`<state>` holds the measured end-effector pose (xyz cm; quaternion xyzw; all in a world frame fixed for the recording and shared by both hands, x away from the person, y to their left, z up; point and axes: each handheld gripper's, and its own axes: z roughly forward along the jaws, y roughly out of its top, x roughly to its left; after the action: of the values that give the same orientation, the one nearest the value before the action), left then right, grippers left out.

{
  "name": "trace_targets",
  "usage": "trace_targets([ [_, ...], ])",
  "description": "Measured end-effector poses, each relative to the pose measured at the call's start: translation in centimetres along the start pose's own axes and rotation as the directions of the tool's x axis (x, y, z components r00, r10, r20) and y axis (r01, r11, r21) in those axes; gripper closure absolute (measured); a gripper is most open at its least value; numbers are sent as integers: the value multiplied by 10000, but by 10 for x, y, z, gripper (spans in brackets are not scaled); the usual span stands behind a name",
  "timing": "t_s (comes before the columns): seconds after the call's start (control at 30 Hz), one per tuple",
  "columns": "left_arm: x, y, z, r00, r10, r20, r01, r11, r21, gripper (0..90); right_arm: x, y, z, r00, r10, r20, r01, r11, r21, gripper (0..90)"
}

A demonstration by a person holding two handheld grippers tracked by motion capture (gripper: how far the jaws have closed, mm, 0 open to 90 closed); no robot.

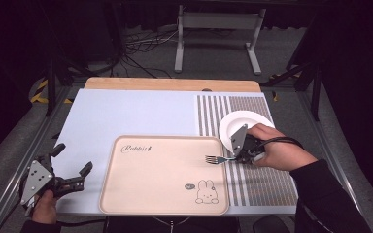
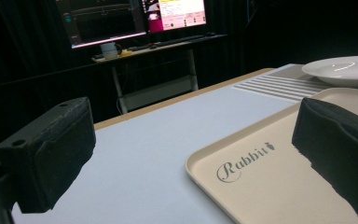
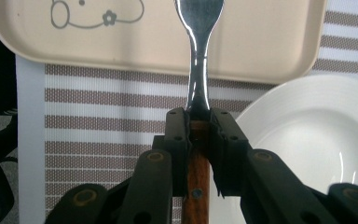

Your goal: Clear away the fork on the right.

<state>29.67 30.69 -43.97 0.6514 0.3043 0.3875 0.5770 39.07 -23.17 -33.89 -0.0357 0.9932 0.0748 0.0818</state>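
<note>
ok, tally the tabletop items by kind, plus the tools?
Trays: 1, beige rabbit tray
Plates: 1, white plate
Forks: 1, wooden-handled fork, held in the right tool
Placemats: 1, striped placemat
Tools: 2, the left tool open and holding nothing
Total: 6

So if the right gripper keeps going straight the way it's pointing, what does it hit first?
Probably the beige tray: the right gripper points left, and its fork's tines already reach over the tray's right edge. The fork's height above it is unclear.
</note>
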Motion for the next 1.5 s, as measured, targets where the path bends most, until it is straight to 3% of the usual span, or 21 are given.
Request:
trace_targets([
  [0.53,0,0,0,10000,-25,5,25,10000,-31,2,-6,33,-5,10000,-38,77,41,9991,-415,784],
  [0.63,1,0,-1,10000,-38,0,38,10000,-50,2,-6,38,-4,9991,403,-136,-412,9967,-695,785],
  [0.7,1,0,-1,10000,-36,12,36,10000,-54,2,-4,44,-3,9936,1109,-231,-1123,9912,-699,785],
  [0.77,0,0,0,10000,-43,13,43,10000,-49,2,-4,45,-2,9913,1295,-221,-1308,9887,-737,784],
  [0.83,0,0,0,10000,-36,14,36,10000,-50,2,-2,48,-4,9807,1938,-278,-1955,9766,-900,785],
  [1.0,0,0,0,10000,-56,20,56,10000,-42,2,0,54,-5,9672,2522,-289,-2539,9621,-999,785],
  [1.13,0,0,0,10000,-48,9,48,10000,-39,2,1,58,-4,9392,3392,-529,-3432,9319,-1175,785],
  [1.17,0,0,0,10000,-51,8,51,10000,-41,2,1,58,-4,9266,3720,-539,-3759,9181,-1254,785],
  [1.27,0,0,0,10000,-53,5,53,10000,-43,2,1,60,-3,9015,4283,-622,-4328,8922,-1294,785],
  [1.3,0,0,0,10000,-55,6,55,10000,-45,2,2,61,-2,8773,4741,-742,-4798,8686,-1237,785],
  [1.4,1,0,0,10000,-68,0,68,10000,-59,2,4,64,1,8494,5210,-840,-5277,8392,-1311,786],
  [1.43,0,0,0,10000,-60,-1,60,10000,-52,2,5,66,2,8294,5505,-949,-5586,8193,-1294,786],
  [1.5,0,0,-1,10000,-52,14,52,10000,-48,2,6,68,3,8137,5710,-1090,-5812,8027,-1339,786],
])
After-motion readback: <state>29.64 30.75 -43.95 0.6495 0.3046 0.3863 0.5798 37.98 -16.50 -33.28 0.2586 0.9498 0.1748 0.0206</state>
